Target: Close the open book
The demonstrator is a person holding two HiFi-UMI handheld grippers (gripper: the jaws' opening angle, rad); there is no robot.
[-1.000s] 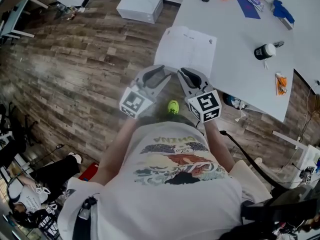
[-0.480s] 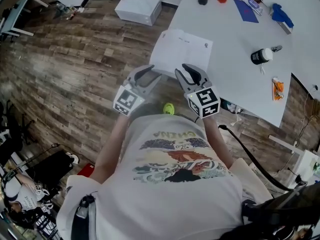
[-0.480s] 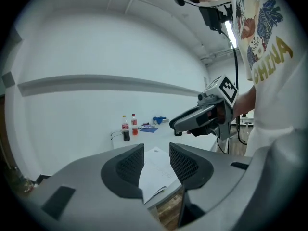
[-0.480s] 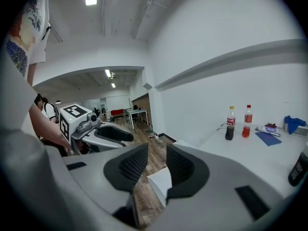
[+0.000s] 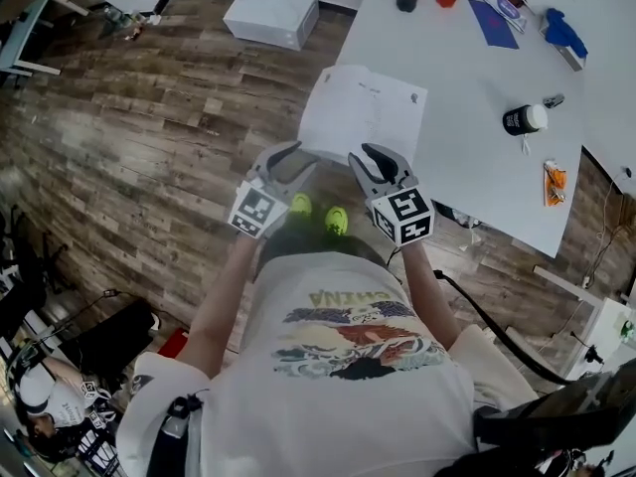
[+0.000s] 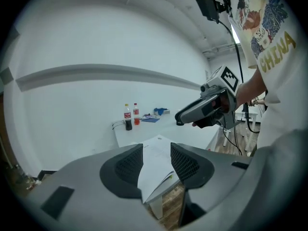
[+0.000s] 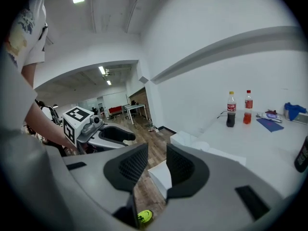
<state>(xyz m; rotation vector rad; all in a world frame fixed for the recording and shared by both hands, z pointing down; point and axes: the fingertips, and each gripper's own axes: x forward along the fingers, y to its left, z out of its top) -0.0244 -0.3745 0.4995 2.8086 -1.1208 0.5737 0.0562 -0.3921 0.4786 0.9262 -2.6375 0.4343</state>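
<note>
head view: the open book [image 5: 363,112] lies pages up at the near corner of the white desk [image 5: 487,177], one edge past the rim. the left hand-held gripper [image 5: 301,157] and right hand-held gripper [image 5: 360,154] hover side by side just short of it. left gripper view: its jaws have just been opening and stand released, nothing between them, the book beyond the gap. the right one's jaws are also apart and empty.

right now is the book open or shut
Open: the book lies spread at the table edge, white pages facing up.
</note>
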